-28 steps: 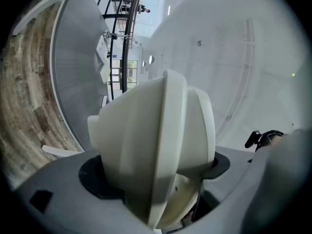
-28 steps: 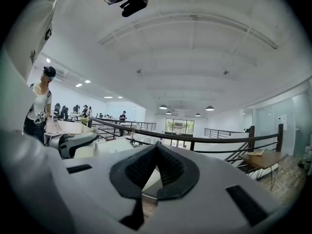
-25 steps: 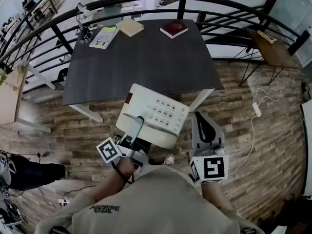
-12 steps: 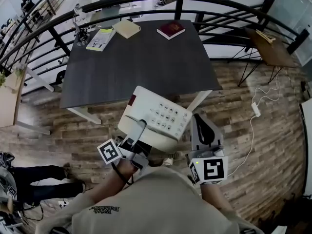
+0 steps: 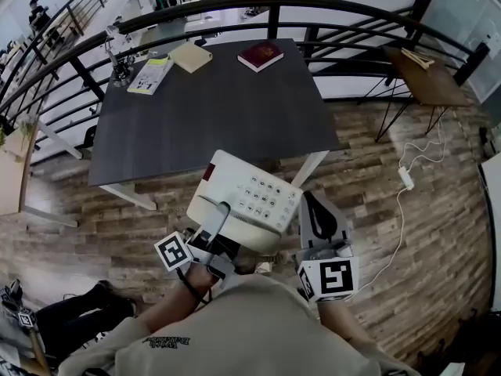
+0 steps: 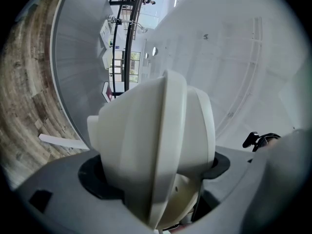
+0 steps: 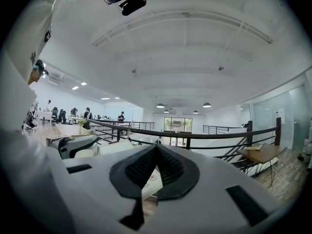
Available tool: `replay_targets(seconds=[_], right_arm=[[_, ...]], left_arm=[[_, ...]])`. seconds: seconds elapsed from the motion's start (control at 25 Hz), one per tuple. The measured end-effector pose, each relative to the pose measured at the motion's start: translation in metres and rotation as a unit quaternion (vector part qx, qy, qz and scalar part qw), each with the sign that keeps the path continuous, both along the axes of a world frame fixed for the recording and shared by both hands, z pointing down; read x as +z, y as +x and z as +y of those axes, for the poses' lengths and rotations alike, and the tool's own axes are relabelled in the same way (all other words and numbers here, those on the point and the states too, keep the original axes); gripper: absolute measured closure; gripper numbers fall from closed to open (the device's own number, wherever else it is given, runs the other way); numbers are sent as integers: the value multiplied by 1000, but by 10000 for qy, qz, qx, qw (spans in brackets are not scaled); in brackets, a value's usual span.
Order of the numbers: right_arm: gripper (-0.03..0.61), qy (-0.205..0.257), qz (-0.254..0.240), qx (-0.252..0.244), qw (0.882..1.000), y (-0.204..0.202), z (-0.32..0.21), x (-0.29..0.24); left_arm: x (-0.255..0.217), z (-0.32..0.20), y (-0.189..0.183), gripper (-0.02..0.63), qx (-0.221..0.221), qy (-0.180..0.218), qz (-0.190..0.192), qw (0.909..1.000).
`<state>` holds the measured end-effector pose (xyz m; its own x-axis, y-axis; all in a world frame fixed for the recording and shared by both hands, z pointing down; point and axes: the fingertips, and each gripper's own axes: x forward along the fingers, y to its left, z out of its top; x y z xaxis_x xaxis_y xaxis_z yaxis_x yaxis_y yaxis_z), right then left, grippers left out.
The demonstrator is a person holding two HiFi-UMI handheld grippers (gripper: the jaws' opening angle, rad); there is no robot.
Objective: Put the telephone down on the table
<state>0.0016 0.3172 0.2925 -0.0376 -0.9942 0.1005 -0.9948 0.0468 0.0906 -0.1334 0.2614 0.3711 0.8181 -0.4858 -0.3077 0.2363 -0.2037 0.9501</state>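
Observation:
In the head view a white desk telephone with a keypad hangs in the air over the wooden floor, level with the near edge of the dark table. My left gripper is shut on the phone's near left side. The left gripper view is filled by the white telephone, clamped between the left gripper's jaws. My right gripper floats just right of the phone, shut and empty. In its own view the right gripper has its tips together, pointing at the railing.
At the table's far edge lie a red book, a tan box and a booklet. A black railing curves behind the table. A small wooden side table and a white cable are at right. A person's legs are at lower left.
The phone stays held in my left gripper, and it and both grippers sit slightly lower in the view. The table has drifted left. The legs at lower left have moved right.

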Motion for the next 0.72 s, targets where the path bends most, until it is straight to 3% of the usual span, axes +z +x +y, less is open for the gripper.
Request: replay_targets(seconds=[0.4,0.72], right_arm=[[577,237,251,-86,9994,52,15,-9],[577,379,137,25,9992,74,13,-12]], left_arm=[[-7,10,57,169,-85,70,286,9995],[-14,4,82,169,25,240,338,9991]])
